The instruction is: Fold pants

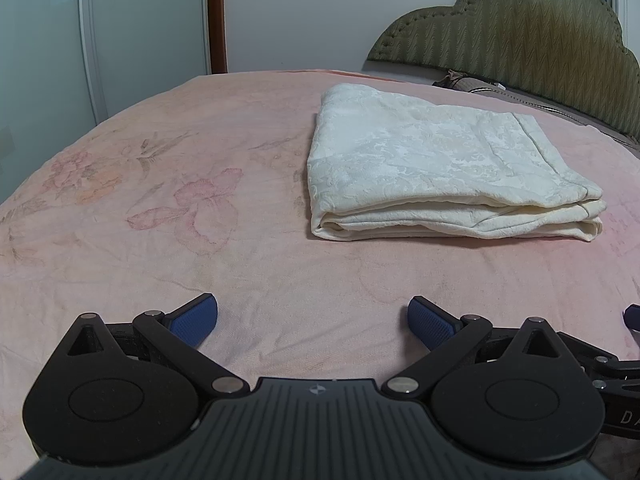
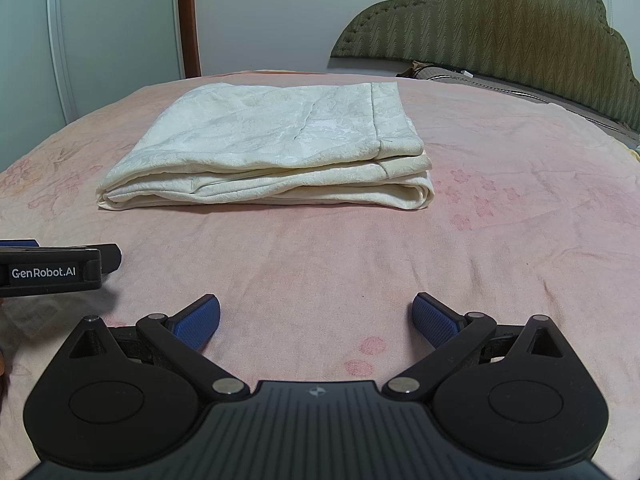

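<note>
Cream-white pants [image 1: 436, 160] lie folded into a flat stack of layers on the pink floral bedspread [image 1: 160, 208]. In the right wrist view the same pants [image 2: 272, 148] sit straight ahead, hem edges to the right. My left gripper [image 1: 313, 320] is open, low over the bedspread, short of the pants and left of them, nothing between its blue pads [image 1: 194, 322]. My right gripper [image 2: 316, 320] is open too, a little short of the stack's near edge and empty. The left gripper's body [image 2: 52, 270] shows at the left edge of the right wrist view.
A padded olive headboard [image 1: 520, 48] rises at the back right, with dark bedding [image 2: 460, 76] at its foot. A pale wardrobe door [image 2: 112, 20] and a brown door frame [image 1: 216, 16] stand beyond the bed's far edge. Bare bedspread [image 2: 520, 208] extends on both sides of the pants.
</note>
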### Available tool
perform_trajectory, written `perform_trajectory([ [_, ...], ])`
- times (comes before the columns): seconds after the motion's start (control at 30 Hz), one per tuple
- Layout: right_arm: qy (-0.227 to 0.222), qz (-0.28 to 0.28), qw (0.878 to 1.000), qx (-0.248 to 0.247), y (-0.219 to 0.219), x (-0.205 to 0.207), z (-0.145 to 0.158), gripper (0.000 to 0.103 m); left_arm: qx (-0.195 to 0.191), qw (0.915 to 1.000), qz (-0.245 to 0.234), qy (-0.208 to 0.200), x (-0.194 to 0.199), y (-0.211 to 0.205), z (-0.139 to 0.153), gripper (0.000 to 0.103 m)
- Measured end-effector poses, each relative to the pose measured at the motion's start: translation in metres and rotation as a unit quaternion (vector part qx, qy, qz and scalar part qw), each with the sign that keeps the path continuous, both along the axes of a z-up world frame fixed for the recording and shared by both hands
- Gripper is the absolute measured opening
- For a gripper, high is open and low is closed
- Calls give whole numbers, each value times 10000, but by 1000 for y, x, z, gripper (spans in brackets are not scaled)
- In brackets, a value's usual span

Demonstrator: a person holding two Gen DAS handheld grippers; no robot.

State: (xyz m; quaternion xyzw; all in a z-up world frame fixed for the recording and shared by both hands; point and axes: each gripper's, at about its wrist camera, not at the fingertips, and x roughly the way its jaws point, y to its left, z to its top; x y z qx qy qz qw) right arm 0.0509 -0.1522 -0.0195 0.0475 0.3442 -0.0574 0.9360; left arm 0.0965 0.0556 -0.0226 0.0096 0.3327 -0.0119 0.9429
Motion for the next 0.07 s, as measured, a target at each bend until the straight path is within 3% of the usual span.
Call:
perform_trajectory([
  [0.07,0,0,10000,0,0,0,0,103,3,10000,0,1,0,0,0,103],
])
